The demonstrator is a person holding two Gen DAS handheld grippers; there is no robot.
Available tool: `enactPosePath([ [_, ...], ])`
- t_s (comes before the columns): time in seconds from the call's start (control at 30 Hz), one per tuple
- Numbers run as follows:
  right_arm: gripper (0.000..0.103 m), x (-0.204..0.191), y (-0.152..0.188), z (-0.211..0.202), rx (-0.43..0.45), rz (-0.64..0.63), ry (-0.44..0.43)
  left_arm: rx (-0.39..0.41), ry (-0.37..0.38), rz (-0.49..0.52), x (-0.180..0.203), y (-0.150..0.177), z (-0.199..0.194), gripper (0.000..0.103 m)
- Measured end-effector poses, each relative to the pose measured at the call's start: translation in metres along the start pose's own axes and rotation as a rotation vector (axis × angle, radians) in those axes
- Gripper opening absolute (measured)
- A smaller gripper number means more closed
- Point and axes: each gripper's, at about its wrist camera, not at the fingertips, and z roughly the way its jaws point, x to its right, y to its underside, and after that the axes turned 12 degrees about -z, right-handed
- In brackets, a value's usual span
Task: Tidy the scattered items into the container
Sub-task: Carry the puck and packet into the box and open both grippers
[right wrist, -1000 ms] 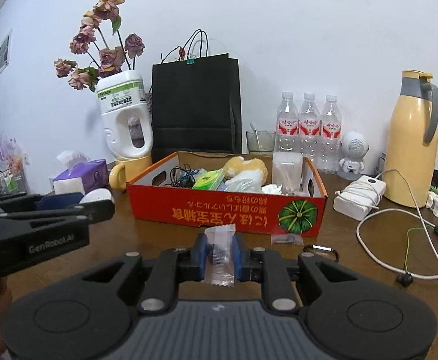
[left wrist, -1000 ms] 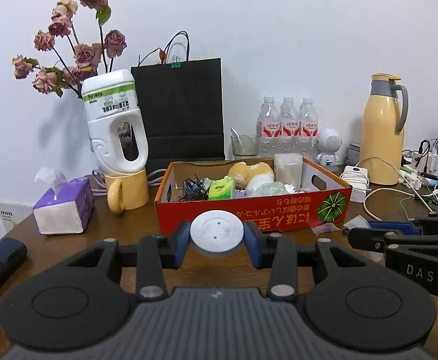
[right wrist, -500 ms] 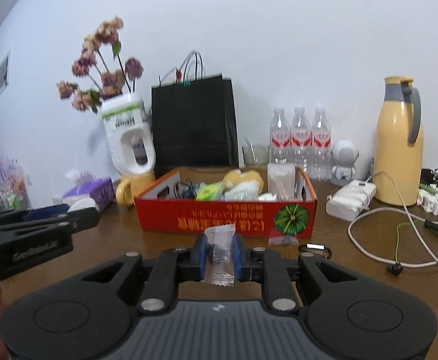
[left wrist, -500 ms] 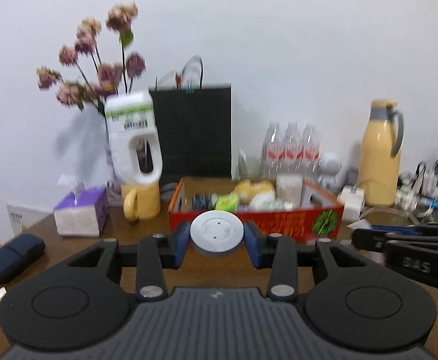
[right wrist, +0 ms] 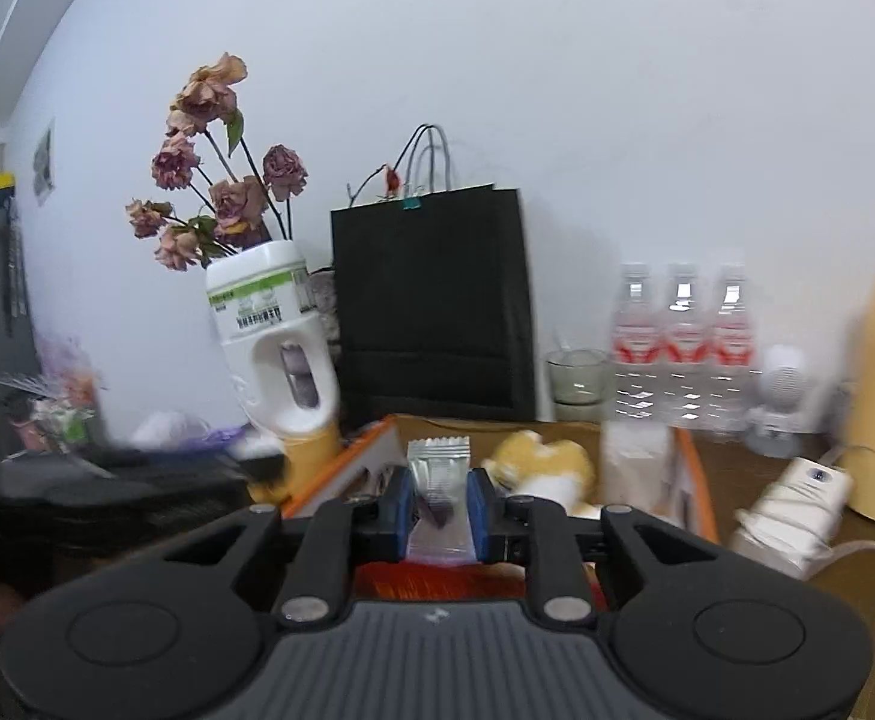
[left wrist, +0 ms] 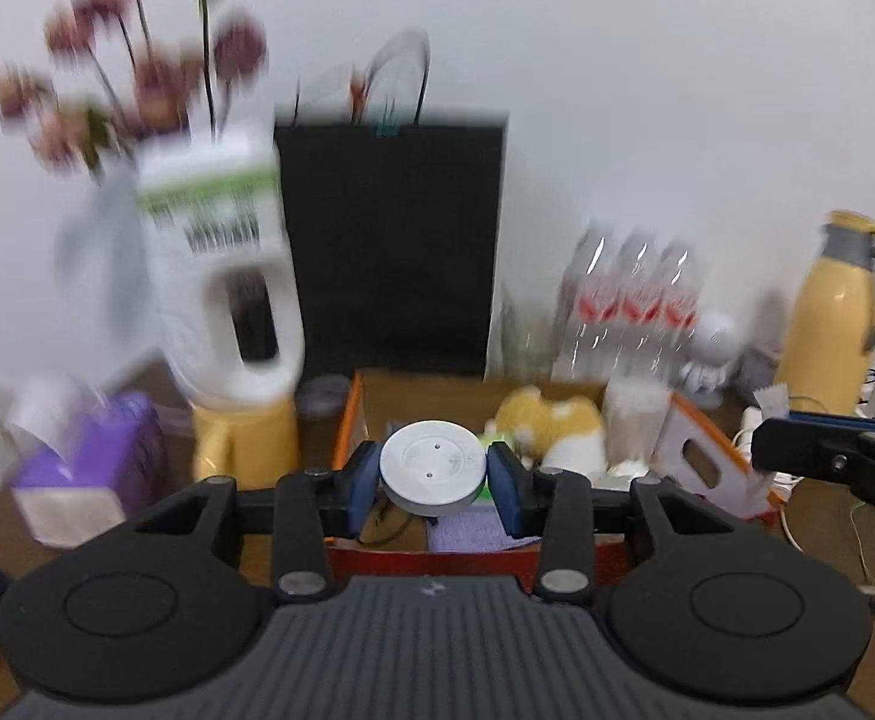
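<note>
My left gripper [left wrist: 433, 483] is shut on a white round disc [left wrist: 432, 467] and holds it over the near edge of the red cardboard box [left wrist: 707, 468]. My right gripper [right wrist: 439, 507] is shut on a clear and silver snack packet [right wrist: 437, 480] and holds it over the same box [right wrist: 341, 474]. The box holds a yellow plush toy [left wrist: 548, 414], a clear bag and small items. The right gripper also shows at the right edge of the left wrist view [left wrist: 839, 459]. The left gripper shows as a blur at the left of the right wrist view [right wrist: 107, 480].
Behind the box stand a black paper bag [left wrist: 389, 240], water bottles [left wrist: 635, 294] and a white jug of dried flowers on a yellow mug [left wrist: 227, 300]. A purple tissue pack [left wrist: 83, 468] lies left. A yellow thermos [left wrist: 839, 324] and white charger with cables [right wrist: 791, 510] are right.
Both grippers have risen and moved forward, from the table in front of the box to over its near edge. Each still holds its item.
</note>
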Motion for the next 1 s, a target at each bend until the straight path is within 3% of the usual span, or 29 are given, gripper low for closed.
enactPosePath([
  [0.23,0.018,0.018,-0.029,0.106,-0.198,-0.014,-0.007,-0.205,-0.034,-0.05,-0.004,-0.039,0.083,0.04],
  [0.43,0.018,0.037,-0.017,0.185,-0.476,0.074,-0.14,-0.469,-0.059,-0.109,-0.02,-0.031,0.149,0.04],
  [0.5,0.018,0.041,-0.012,0.199,-0.533,0.093,-0.147,-0.508,-0.081,-0.115,-0.025,-0.025,0.159,0.04],
  [0.57,0.019,0.042,-0.008,0.211,-0.594,0.086,-0.145,-0.517,-0.068,-0.049,-0.02,-0.023,0.163,0.042],
  [0.6,0.02,0.041,-0.006,0.215,-0.615,0.088,-0.143,-0.532,-0.072,-0.032,-0.018,-0.022,0.165,0.043],
  [0.67,0.021,0.04,-0.003,0.222,-0.659,0.094,-0.153,-0.551,-0.069,-0.038,-0.017,-0.025,0.168,0.06],
  [0.77,0.024,0.046,-0.006,0.226,-0.696,0.143,-0.177,-0.571,-0.093,-0.004,-0.01,-0.034,0.171,0.068],
  [0.83,0.033,0.055,-0.013,0.224,-0.699,0.173,-0.174,-0.578,-0.098,-0.002,-0.007,-0.046,0.173,0.08],
  [0.9,0.061,0.068,-0.022,0.218,-0.692,0.198,-0.145,-0.593,-0.087,-0.012,-0.006,-0.059,0.176,0.09],
  [0.93,0.07,0.076,-0.027,0.214,-0.684,0.202,-0.126,-0.602,-0.076,-0.018,-0.005,-0.065,0.177,0.1],
  [0.97,0.082,0.083,-0.032,0.21,-0.682,0.202,-0.099,-0.608,-0.072,-0.022,-0.003,-0.069,0.179,0.103],
  [1.0,0.084,0.091,-0.034,0.208,-0.69,0.203,-0.071,-0.613,-0.071,-0.022,0.0,-0.071,0.18,0.103],
])
